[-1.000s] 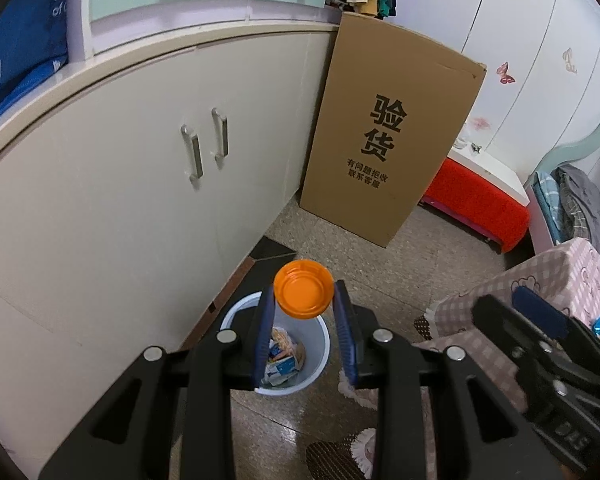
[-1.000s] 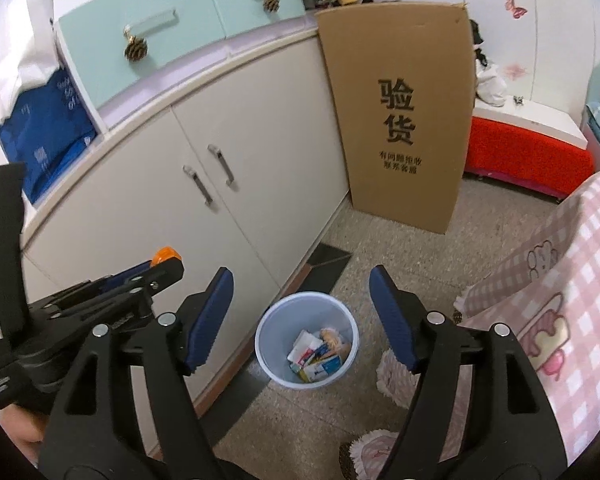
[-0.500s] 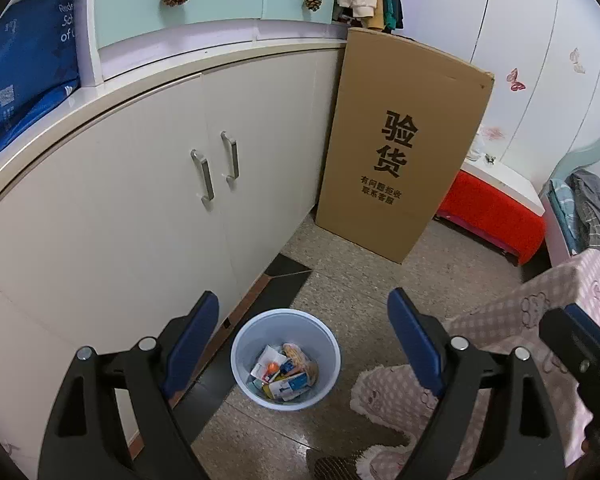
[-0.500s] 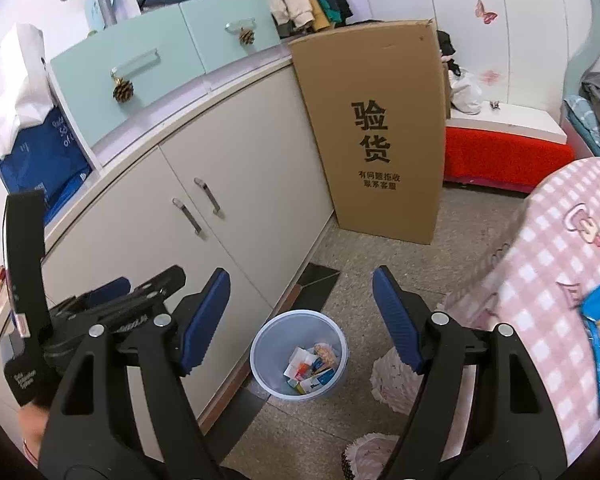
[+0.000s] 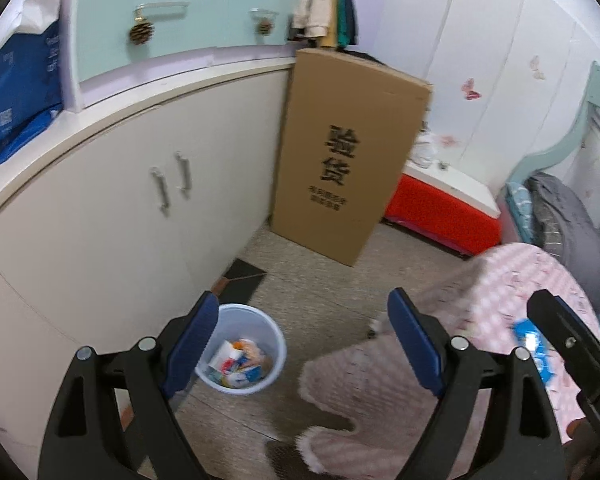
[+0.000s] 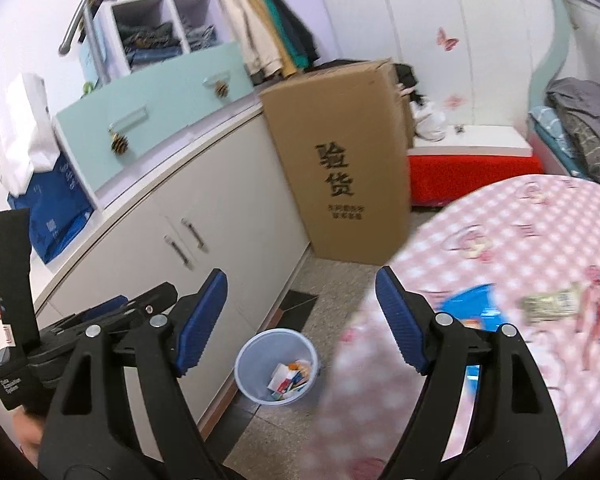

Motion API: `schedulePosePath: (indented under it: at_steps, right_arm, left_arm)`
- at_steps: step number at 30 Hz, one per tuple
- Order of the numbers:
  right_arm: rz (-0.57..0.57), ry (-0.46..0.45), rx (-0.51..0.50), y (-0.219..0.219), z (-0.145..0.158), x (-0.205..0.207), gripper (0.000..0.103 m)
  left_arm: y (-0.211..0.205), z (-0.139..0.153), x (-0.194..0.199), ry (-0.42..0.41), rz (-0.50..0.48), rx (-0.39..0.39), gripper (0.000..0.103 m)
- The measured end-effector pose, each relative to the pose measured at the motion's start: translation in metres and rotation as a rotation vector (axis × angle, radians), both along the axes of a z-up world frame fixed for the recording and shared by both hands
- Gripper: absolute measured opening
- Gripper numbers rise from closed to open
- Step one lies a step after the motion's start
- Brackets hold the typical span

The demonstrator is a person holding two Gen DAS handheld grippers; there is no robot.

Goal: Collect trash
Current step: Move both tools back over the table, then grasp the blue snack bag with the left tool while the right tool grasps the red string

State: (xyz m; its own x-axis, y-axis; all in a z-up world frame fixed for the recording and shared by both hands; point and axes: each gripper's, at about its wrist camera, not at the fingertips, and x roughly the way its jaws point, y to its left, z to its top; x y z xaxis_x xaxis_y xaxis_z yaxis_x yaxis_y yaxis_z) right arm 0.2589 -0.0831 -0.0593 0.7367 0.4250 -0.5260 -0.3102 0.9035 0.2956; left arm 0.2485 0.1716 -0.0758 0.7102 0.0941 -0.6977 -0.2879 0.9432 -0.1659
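Gone from the left gripper (image 5: 304,340) is the orange lid that was pinched between its pads a second ago; the jaws have just been opening and are now spread wide with nothing between them. Both views have been lifted and swung away from the bin (image 5: 242,354), which was framed between the fingers earlier and is now seen lower and smaller, on the floor beside the cabinet (image 5: 112,216). Trash is seen piled in the bin: a white carton, blue wrappers and a spot of orange, though whether that spot is the lid cannot be told. In the right wrist view the bin (image 6: 276,364) is seen below and between the fingers of the right gripper (image 6: 300,316), whose jaws have just been opening further and are empty. More of the pink checked table (image 6: 520,240) is now taken in than before, and on it a blue packet (image 6: 470,306) and a pale wrapper (image 6: 552,304) are seen, both blurred. The box (image 5: 348,152) is seen upright against the cabinet's end. The left gripper appears at the lower left of the right view.
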Motion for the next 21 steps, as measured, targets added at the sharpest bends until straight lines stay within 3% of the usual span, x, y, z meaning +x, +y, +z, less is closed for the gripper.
schedulePosePath:
  at_steps: [9,14,21]
  right_arm:
    - [-0.169,0.014,-0.027,-0.117,0.0,-0.009,0.076]
    - [-0.229,0.102,-0.021,-0.177,-0.018,-0.002,0.076]
    - [-0.243,0.211,-0.02,-0.21,-0.043,0.011,0.069]
  left_arm:
    - [-0.12,0.005,0.007,0.038,-0.199,-0.013,0.085]
    - [-0.186,-0.005,0.02,0.081,-0.308,-0.017,0.087]
    - [-0.238,-0.031,0.046,0.178,-0.366,-0.027,0.087]
